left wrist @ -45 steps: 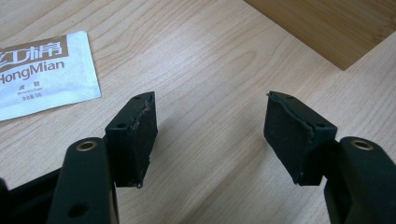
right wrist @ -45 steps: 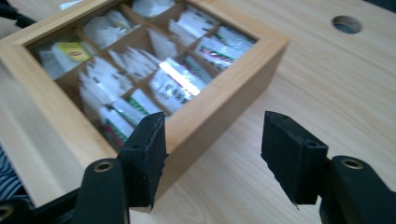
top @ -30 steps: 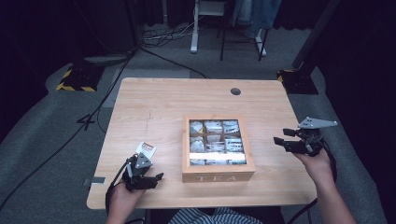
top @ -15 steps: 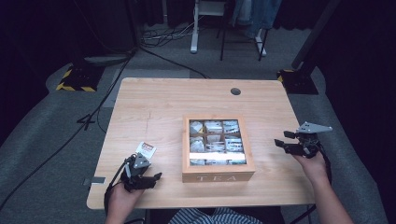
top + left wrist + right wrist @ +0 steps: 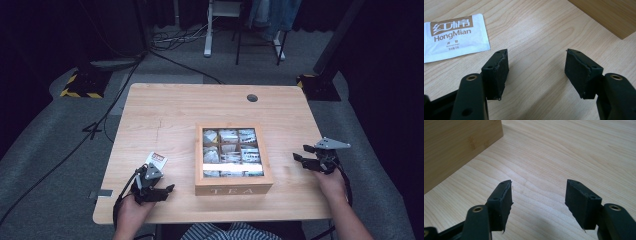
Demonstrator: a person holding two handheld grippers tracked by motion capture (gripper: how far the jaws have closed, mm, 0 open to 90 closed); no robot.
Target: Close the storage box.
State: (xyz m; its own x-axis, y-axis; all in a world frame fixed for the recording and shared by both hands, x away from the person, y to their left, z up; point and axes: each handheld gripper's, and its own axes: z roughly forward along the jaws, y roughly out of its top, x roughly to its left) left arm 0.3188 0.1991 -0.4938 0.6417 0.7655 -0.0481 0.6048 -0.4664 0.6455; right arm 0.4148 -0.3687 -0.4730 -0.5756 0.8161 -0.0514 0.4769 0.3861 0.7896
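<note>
Left tool (image 5: 536,67) open, empty; right tool (image 5: 537,200) likewise.

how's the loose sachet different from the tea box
The sachet is a flat white paper packet printed HongMian; the tea box is a raised wooden case lettered TEA. The sachet lies alone by the left gripper; the tea box sits mid-table between the two grippers and holds several packets in compartments under its top. Both rest on the wooden table.
</note>
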